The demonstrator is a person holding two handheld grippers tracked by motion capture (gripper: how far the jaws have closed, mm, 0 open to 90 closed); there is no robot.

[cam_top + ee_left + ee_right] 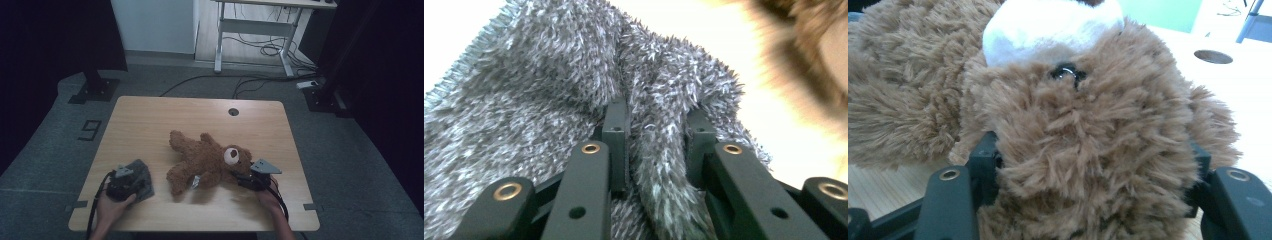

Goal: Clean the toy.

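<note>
Scene: a wooden worktop (150, 115) seen from above, a person's hands coming in from the near edge, one gripper in each
Teddy bear: a brown plush teddy bear (207, 160) lies sprawled on its back near the middle of the worktop, head toward the right gripper
Grey cloth: a fuzzy grey cloth (142, 177) lies bunched at the near left, well apart from the bear
Left gripper: the left gripper (656, 145) has a raised fold of the grey cloth between its jaws, which pinch it
Right gripper: the right gripper (1093, 165) has its jaws clamped on either side of the bear's head, fur bulging between them
Risk, left: the pinch catches only a thin ridge of pile, so I judge the cloth could slide free when lifted
Risk, right: the soft head compresses, so a pull could let it squeeze out of the jaws
Risk, both: dragging the cloth toward the bear may snag its limbs and shift it
</note>
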